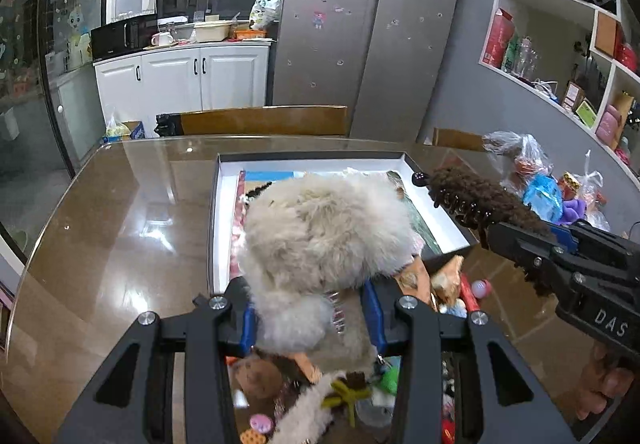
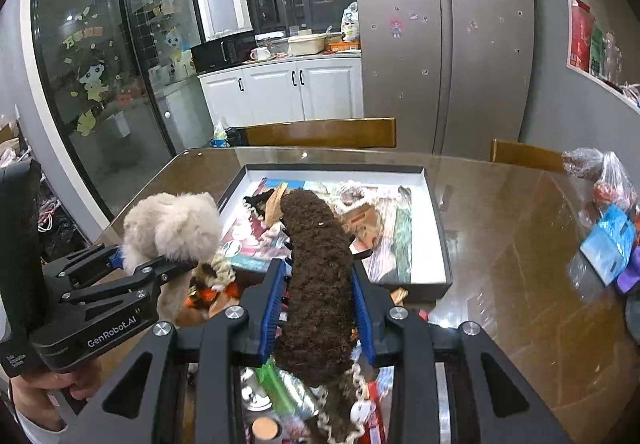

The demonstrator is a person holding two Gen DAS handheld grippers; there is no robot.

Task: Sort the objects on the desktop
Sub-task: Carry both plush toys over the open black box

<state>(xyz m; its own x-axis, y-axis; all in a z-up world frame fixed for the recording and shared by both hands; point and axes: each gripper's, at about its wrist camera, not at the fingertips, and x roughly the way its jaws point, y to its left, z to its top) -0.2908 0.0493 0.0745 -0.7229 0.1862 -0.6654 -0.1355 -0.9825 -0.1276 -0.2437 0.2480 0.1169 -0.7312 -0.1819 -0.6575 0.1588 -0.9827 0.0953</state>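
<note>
My left gripper [image 1: 308, 308] is shut on a fluffy cream hair clip [image 1: 320, 232], held above the near edge of the dark box [image 1: 216, 203]. In the right wrist view that cream clip [image 2: 176, 228] and the left gripper [image 2: 156, 264] show at the left. My right gripper [image 2: 318, 296] is shut on a long brown fuzzy claw clip [image 2: 316, 272], its tip over the box [image 2: 436, 228]. In the left wrist view the brown clip [image 1: 476, 199] sticks out from the right gripper [image 1: 516, 240] at the right. The box holds several flat printed items and hair accessories.
A heap of small hair accessories and toys [image 1: 280, 404] lies on the glass-topped table [image 1: 120, 228] under both grippers. Plastic bags with packets [image 2: 608, 228] sit at the table's right. Wooden chair backs [image 2: 320, 131] stand behind the table, with a fridge beyond.
</note>
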